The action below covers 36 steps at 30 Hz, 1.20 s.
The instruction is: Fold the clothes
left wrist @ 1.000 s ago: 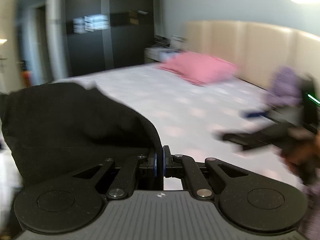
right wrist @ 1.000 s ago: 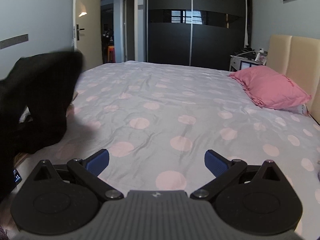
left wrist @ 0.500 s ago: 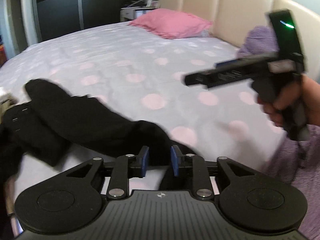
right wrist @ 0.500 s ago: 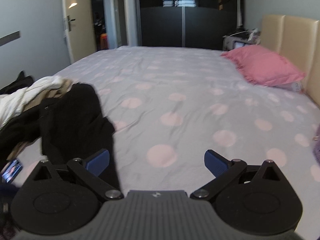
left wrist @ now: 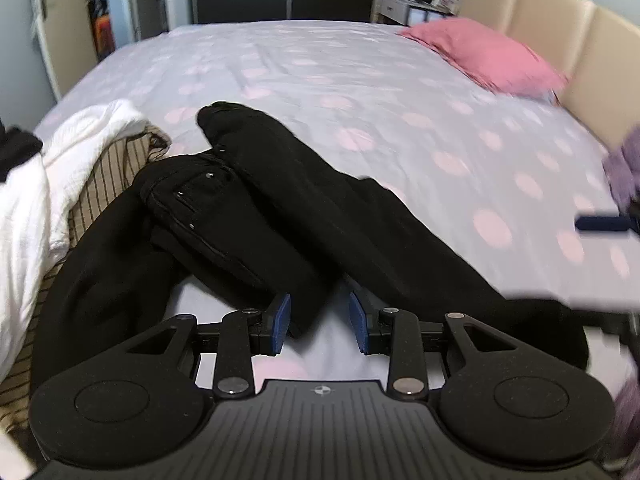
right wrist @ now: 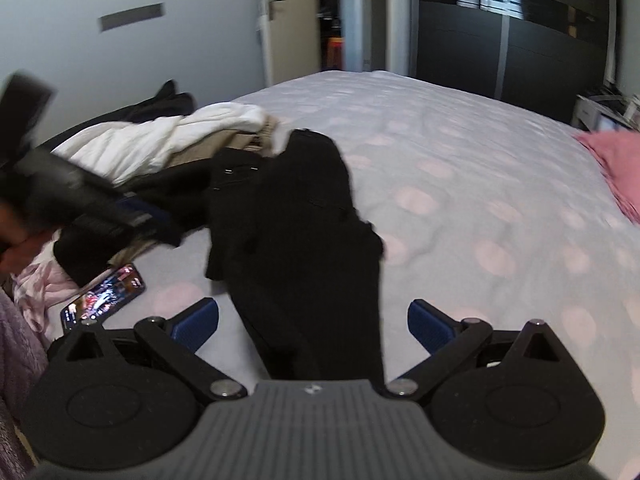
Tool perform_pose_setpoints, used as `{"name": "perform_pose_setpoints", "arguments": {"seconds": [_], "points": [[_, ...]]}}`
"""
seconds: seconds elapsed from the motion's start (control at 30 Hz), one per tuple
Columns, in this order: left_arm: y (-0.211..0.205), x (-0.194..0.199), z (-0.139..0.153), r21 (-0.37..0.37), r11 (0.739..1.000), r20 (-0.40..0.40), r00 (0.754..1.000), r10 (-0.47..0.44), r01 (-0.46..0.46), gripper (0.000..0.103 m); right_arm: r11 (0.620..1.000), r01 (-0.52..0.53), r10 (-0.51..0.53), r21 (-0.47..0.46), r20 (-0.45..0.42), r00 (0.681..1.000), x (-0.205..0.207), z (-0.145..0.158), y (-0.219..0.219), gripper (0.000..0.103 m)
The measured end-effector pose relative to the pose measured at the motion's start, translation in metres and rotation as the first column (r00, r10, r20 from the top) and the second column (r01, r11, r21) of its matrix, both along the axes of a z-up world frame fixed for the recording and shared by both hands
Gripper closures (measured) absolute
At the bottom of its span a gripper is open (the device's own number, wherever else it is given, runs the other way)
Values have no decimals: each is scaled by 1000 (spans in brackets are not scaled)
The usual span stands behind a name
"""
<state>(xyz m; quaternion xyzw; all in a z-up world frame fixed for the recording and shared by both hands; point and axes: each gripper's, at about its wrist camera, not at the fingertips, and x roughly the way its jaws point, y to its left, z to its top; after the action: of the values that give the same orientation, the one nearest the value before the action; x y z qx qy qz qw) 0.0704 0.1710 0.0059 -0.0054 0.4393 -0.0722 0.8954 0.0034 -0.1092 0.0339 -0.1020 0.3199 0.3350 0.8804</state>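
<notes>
Black trousers lie crumpled on the dotted bed sheet, waistband toward the clothes pile, legs running toward me. My left gripper hovers low over their near edge. Its jaws are opening, and a fold of black cloth reaches into the gap without the pads pressing on it. In the right wrist view the trousers stretch from the pile down under my right gripper, which stands wide open above them, holding nothing. The left gripper shows there as a blur at the left.
A pile of clothes with a white garment and striped cloth sits left of the trousers. A lit phone lies on the sheet nearby. A pink pillow rests against the beige headboard. A dark wardrobe stands beyond the bed.
The left gripper was shut on the lifted black trousers; its jaws have parted and the trousers now lie on the bed. Both grippers swung toward the clothes pile and tipped downward.
</notes>
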Motion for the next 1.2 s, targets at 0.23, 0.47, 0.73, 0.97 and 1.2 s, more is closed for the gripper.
{"name": "perform_pose_setpoints", "arguments": {"seconds": [0.23, 0.47, 0.73, 0.97, 1.2], "points": [[41, 52, -31, -133, 982, -66, 990, 127, -135, 67, 998, -61, 60, -17, -64, 996, 47, -14, 63, 13], [66, 74, -54, -203, 944, -140, 962, 235, -260, 65, 996, -89, 87, -17, -108, 990, 92, -25, 115, 13], [87, 76, -61, -255, 889, -221, 918, 329, -380, 53, 992, -104, 98, -77, -79, 992, 121, -43, 156, 16], [77, 88, -71, -250, 884, -223, 912, 344, -394, 66, 995, -83, 77, -46, -133, 988, 142, -53, 151, 68], [73, 83, -45, -275, 892, -133, 933, 336, -360, 92, 999, -2, 0, -39, -47, 999, 137, -26, 120, 94]]}}
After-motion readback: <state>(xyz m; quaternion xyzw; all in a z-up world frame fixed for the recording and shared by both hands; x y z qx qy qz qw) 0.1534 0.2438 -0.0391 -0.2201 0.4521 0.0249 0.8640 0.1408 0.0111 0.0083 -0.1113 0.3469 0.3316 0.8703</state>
